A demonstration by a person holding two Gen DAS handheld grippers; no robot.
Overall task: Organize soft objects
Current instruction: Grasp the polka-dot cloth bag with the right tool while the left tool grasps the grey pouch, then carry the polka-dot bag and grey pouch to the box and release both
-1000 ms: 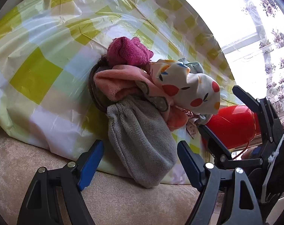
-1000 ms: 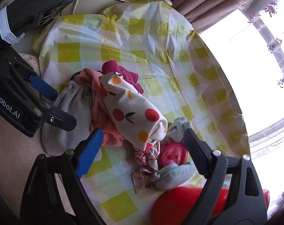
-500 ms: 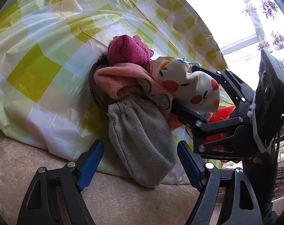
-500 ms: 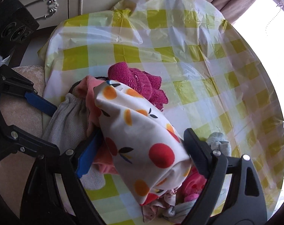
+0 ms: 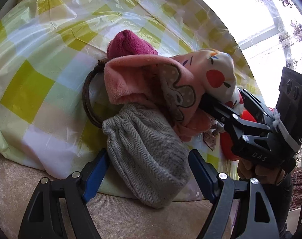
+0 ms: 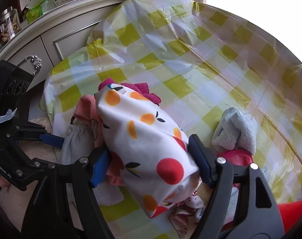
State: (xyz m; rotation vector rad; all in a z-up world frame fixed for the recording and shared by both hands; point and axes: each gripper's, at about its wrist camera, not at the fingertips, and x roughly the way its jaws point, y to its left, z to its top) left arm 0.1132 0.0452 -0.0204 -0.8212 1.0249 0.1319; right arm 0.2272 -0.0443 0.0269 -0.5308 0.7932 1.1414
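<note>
A heap of soft things lies on a yellow-checked plastic cloth. It holds a white fruit-print cloth, a pink fleece, a magenta knit piece and a grey herringbone pouch. My right gripper straddles the fruit-print cloth, jaws closing, and both pads touch its sides. In the left wrist view that gripper reaches in from the right under the same cloth. My left gripper stands open, with the pouch's hanging end between its fingers.
A light blue towel and a pink-red item lie right of the heap, with a red object at the lower right. A dark ring sits under the pile. Beige upholstery is in front, a cabinet behind.
My right gripper has come in from the right, rolled, and narrowed around the fruit-print cloth. The pink fleece has bulged up. The left gripper has stayed put.
</note>
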